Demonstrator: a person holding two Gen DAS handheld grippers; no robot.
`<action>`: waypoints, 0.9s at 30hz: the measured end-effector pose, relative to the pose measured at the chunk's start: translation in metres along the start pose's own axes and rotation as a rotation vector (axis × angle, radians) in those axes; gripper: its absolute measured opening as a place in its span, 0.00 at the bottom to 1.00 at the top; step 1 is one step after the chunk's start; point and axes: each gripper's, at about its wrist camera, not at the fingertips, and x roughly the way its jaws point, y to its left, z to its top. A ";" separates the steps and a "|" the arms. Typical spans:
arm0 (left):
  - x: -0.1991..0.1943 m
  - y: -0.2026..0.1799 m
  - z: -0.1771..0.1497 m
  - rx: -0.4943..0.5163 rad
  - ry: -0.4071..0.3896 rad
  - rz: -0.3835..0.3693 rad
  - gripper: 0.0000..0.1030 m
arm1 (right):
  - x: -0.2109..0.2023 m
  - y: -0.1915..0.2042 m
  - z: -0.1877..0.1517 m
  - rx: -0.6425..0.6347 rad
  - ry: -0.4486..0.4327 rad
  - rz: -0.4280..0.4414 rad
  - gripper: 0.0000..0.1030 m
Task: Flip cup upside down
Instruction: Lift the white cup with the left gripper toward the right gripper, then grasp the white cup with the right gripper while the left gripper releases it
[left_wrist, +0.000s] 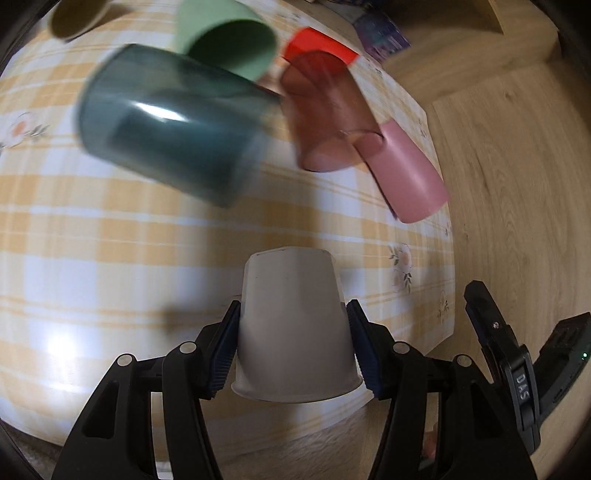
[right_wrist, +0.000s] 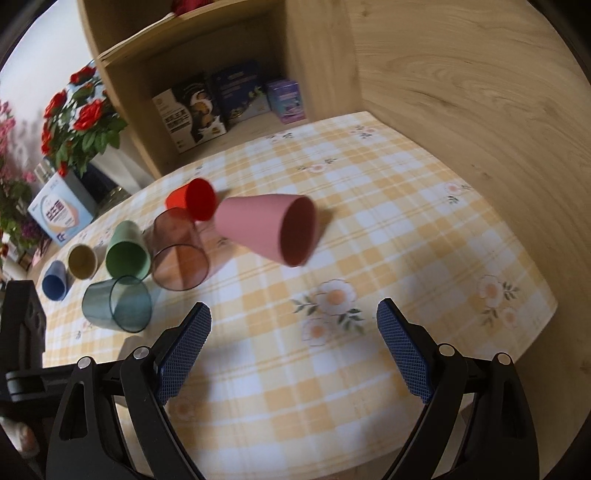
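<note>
My left gripper (left_wrist: 293, 341) is shut on a white cup (left_wrist: 291, 325), held upside down with its rim toward the camera, above the checked tablecloth (left_wrist: 110, 240). Beyond it are a clear teal cup (left_wrist: 166, 129), a green cup (left_wrist: 225, 40), a clear brown cup (left_wrist: 328, 114), a pink cup (left_wrist: 410, 173) and a red cup (left_wrist: 317, 46). My right gripper (right_wrist: 293, 332) is open and empty over the tablecloth (right_wrist: 369, 221), with the pink cup (right_wrist: 269, 229) ahead of it. The white cup is not in the right wrist view.
In the right wrist view, the red cup (right_wrist: 194, 199), brown cup (right_wrist: 177, 254), green cup (right_wrist: 127, 251), teal cup (right_wrist: 118, 304), tan cup (right_wrist: 82, 261) and blue cup (right_wrist: 54, 284) cluster at left. A wooden shelf (right_wrist: 221, 55) with boxes (right_wrist: 195, 110) and flowers (right_wrist: 81, 118) stands behind. The right gripper shows in the left wrist view (left_wrist: 517, 369).
</note>
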 end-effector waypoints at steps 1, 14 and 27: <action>0.005 -0.005 -0.001 0.010 0.003 -0.001 0.53 | -0.001 -0.005 0.001 0.008 -0.003 -0.004 0.86; 0.016 -0.011 0.002 0.059 0.011 0.017 0.68 | -0.006 -0.016 -0.004 0.043 0.019 -0.015 0.86; -0.083 0.023 0.004 0.169 -0.233 0.146 0.90 | -0.010 0.017 0.008 -0.084 0.133 0.054 0.86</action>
